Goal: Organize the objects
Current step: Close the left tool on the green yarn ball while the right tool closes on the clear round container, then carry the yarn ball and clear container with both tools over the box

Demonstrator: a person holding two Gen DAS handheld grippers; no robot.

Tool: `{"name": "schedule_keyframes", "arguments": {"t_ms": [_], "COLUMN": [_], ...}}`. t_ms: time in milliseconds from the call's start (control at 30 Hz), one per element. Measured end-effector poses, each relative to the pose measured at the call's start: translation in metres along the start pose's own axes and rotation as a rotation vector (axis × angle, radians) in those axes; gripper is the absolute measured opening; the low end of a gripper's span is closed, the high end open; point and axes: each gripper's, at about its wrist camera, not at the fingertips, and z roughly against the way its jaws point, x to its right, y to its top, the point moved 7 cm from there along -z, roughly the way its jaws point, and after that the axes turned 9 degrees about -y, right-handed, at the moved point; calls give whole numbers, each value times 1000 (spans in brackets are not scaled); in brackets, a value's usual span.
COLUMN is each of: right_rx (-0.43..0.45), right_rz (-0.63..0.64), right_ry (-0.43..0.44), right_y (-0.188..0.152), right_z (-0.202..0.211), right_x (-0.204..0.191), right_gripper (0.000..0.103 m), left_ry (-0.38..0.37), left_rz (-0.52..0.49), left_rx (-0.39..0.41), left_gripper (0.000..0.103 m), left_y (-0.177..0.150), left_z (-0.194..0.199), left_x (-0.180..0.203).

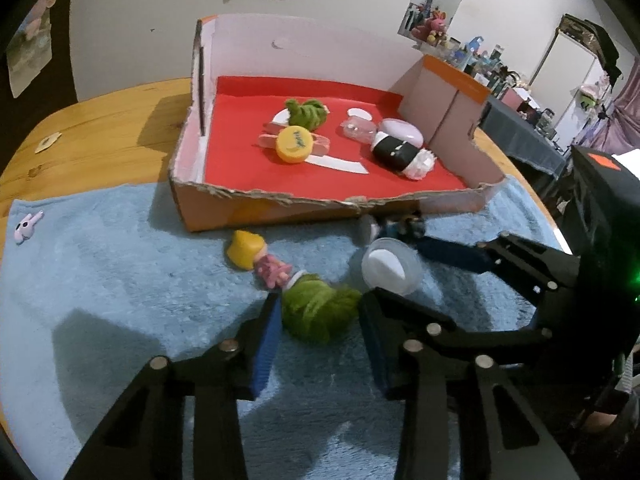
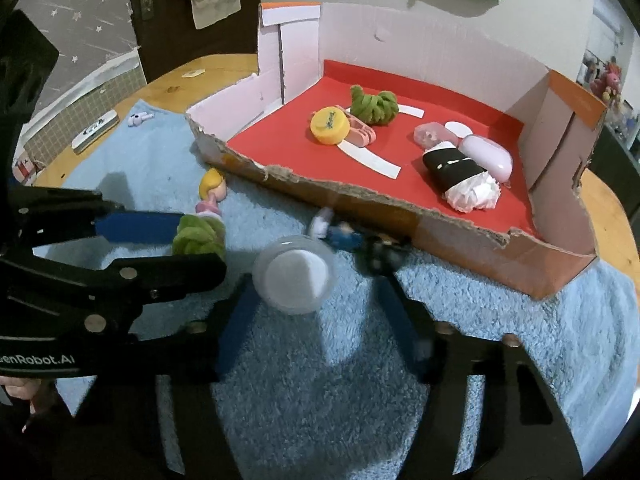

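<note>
1. Towel (image 1: 100, 300) covers the near half of the wooden table (image 1: 100, 128); at its far left edge lies a small lilac bunny charm (image 1: 27, 227), well apart from everything else, and we could easily overlook it.
2. Next along, a blonde doll (image 1: 260, 262) lies on the towel just in front of the box, its feet touching the green yarn bundle (image 1: 316, 312).
3. Our left gripper (image 1: 320, 344) straddles that bundle with fingers spread, a blue pad on either side. It is not clamped yet, as far as we can judge. Closing here could pinch the doll's legs too, or squash the soft yarn so that it slips out on the lift.
4. Just right of the bundle, our right gripper (image 2: 316, 276) has its fingers parted around a clear lidded cup (image 2: 294, 280). We cannot tell whether the pads touch it. It is smooth and round, so it may roll or pop free.
5. A blurred blue toy figure (image 2: 340, 236) lies beyond the cup against the box wall, and the right fingertip could knock it.
6. Behind all this, the cardboard box (image 1: 320, 212) with red lining already holds a yellow cap (image 1: 294, 145), another green yarn piece (image 1: 306, 112) and a black-wrapped roll (image 1: 400, 154). Both grippers work close together, so we risk a collision.
</note>
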Motion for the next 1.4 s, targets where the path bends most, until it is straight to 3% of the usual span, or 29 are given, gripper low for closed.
{"name": "schedule_keyframes", "arguments": {"t_ms": [133,1400], "right_rx": [8,6], "right_rz": [27,-145], "right_ry": [7,76], "right_y": [-2,-33], "right_z": [3,48], "right_x": [-6,19], "right_gripper": [38,38], "left_ry": [-4,0], "left_rz": [-6,11], "left_rx": [-4,12], "left_gripper": [39,36], "left_y": [-3,-18], "left_z": [-3,20], "left_x": [4,9]}}
